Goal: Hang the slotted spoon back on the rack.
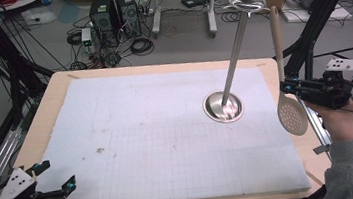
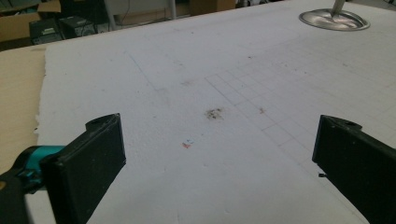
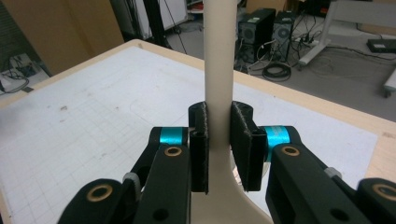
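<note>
A beige slotted spoon (image 1: 292, 113) hangs over the table's right edge, handle up and round perforated head down. My right gripper (image 1: 284, 87) is shut on its handle just above the head. In the right gripper view the pads (image 3: 241, 140) press both sides of the beige handle (image 3: 218, 70). A metal stand rises from a round steel base (image 1: 223, 107) on the mat, and its slanted pole ends in a hooked ring and knob (image 1: 249, 0). My left gripper (image 1: 55, 176) rests at the near left corner, open and holding nothing; its jaws (image 2: 219, 158) stand wide over bare mat.
A white gridded foam mat (image 1: 158, 132) covers the wooden table (image 1: 49, 104). The stand's base (image 2: 334, 19) shows far off in the left gripper view. Black frame struts (image 1: 318, 13) rise at the right. Computer towers (image 1: 114, 11) and cables lie on the floor beyond.
</note>
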{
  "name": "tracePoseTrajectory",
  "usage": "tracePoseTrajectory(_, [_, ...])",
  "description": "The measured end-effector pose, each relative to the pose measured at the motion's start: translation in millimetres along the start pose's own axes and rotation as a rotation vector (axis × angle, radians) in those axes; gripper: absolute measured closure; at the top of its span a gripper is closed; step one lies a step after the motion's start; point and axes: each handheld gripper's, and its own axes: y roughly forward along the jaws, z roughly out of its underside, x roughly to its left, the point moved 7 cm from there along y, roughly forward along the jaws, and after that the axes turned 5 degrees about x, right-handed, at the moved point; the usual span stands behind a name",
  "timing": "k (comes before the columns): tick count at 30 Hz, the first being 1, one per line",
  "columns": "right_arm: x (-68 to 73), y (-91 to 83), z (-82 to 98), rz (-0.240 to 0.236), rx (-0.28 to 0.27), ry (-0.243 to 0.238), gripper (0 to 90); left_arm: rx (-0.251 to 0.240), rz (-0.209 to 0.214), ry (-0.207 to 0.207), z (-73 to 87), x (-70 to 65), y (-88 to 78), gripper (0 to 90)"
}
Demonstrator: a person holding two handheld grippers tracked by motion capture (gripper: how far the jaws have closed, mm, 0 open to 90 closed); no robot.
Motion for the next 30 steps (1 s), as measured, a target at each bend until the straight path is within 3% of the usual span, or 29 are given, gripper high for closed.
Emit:
tracePoseTrajectory(16, [3.9, 17.3, -4.8, -0.011, 0.033, 0.012, 77.9, -0.002, 0.002, -0.001, -0.2, -0.9, -0.4, 2.8])
tracePoseTrajectory(30, [4.9, 33.8, -8.9, 0.008, 0.073, 0.006, 77.9, -0.005, 0.006, -0.005, -0.4, -2.5, 0.0, 2.8])
